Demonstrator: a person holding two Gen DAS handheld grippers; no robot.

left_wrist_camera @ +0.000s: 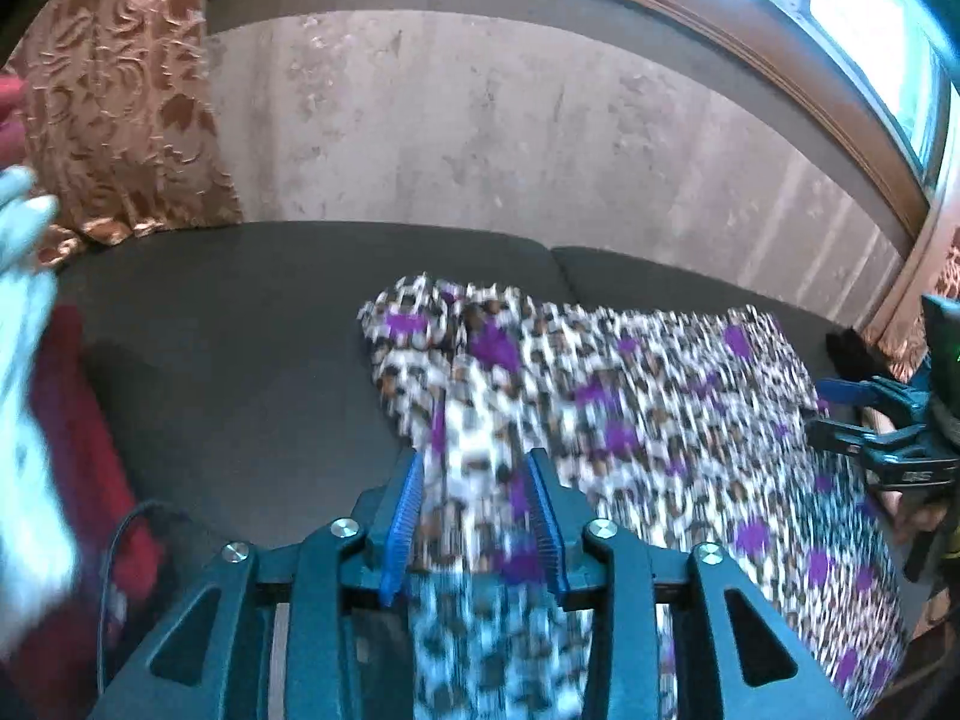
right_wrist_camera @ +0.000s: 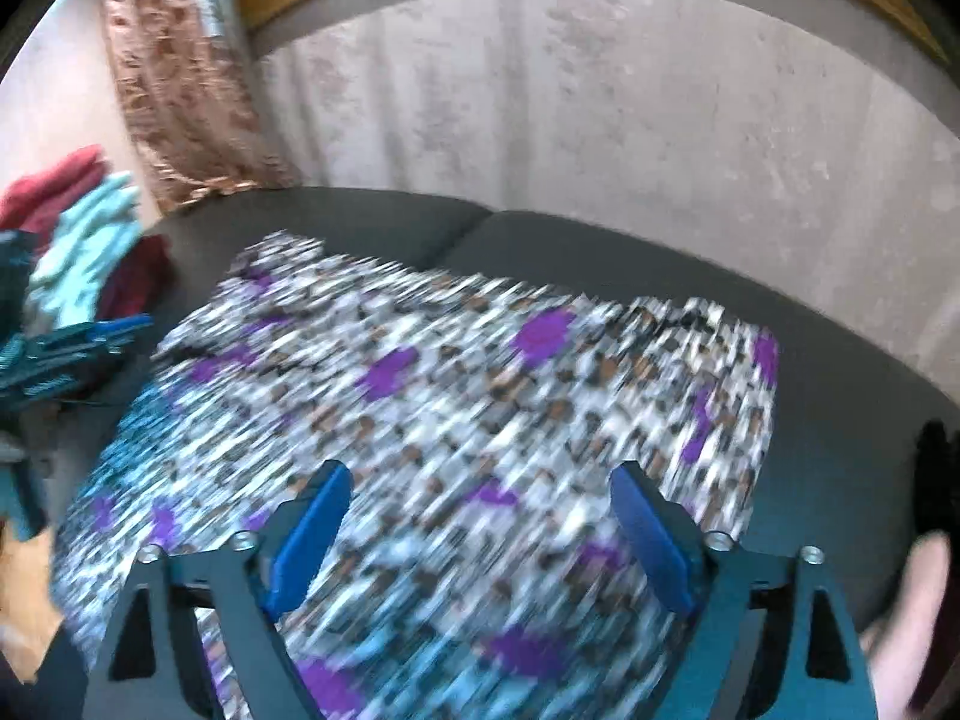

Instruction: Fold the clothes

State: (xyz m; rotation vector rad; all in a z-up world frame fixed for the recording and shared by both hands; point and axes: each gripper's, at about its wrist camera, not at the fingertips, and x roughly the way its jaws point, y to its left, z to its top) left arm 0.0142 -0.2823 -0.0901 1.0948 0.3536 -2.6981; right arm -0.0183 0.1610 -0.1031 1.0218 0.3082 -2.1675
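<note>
Left tool [left_wrist_camera: 477, 468] | parted | patterned garment [left_wrist_camera: 648, 408] between fingers, below

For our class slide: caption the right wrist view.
Open right tool above purple-spotted leopard-print garment spread on dark grey sofa.

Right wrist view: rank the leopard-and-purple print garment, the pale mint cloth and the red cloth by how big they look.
1. Leopard-and-purple print garment, spread across the grey sofa seat, largest by far.
2 and 3. Pale mint cloth and red cloth: similar, bunched, overlapping and partly cut off, so unranked.
</note>
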